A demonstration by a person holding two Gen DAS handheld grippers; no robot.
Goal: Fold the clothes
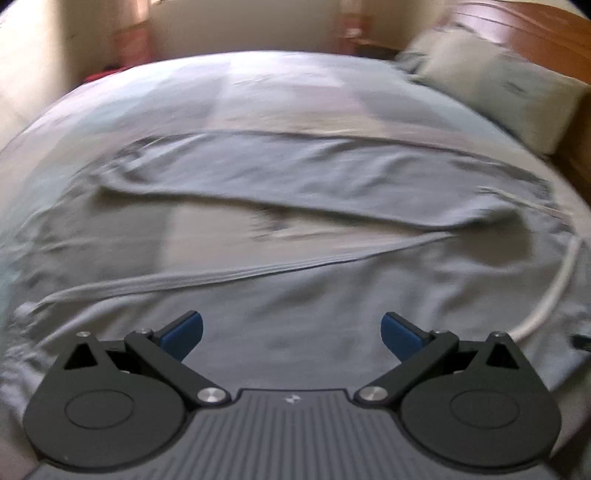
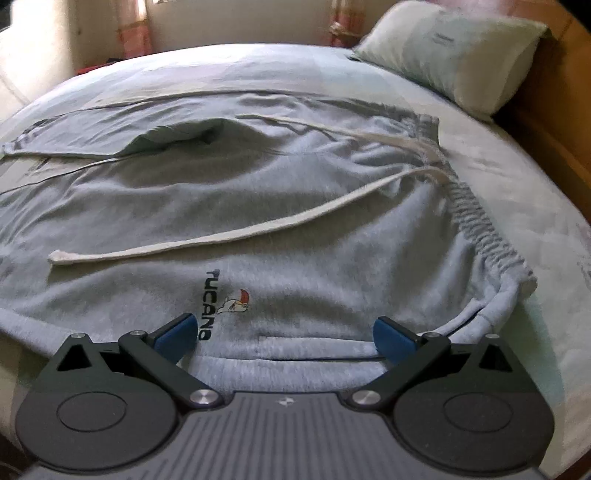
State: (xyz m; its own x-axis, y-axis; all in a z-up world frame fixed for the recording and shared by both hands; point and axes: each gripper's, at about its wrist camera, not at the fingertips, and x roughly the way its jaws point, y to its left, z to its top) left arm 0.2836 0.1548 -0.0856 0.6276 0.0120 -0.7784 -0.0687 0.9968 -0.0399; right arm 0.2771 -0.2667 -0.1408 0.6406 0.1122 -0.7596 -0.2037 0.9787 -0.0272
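Looking like home bedroom: bed [image 2: 517, 192] sitting under pale sheet, pillow [image 2: 454, 51] lying at far right corner, wooden headboard [image 1: 535, 33] showing behind it.

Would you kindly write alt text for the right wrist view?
Grey sweatpants with a Tucano logo lie spread on a bed, white drawstring trailing across them. The open right gripper hovers over their near edge; a pillow sits beyond.

Daylight from far window, soft, moderately bright. Left wrist view: heavy motion blur across bed [image 1: 258, 92] and pants [image 1: 295, 177]. Right wrist view mostly sharp; pants logo [image 2: 207, 302] legible. Strong fisheye bending at edges. Soft shadows in pants folds; pillow [image 2: 454, 51] slightly overexposed.
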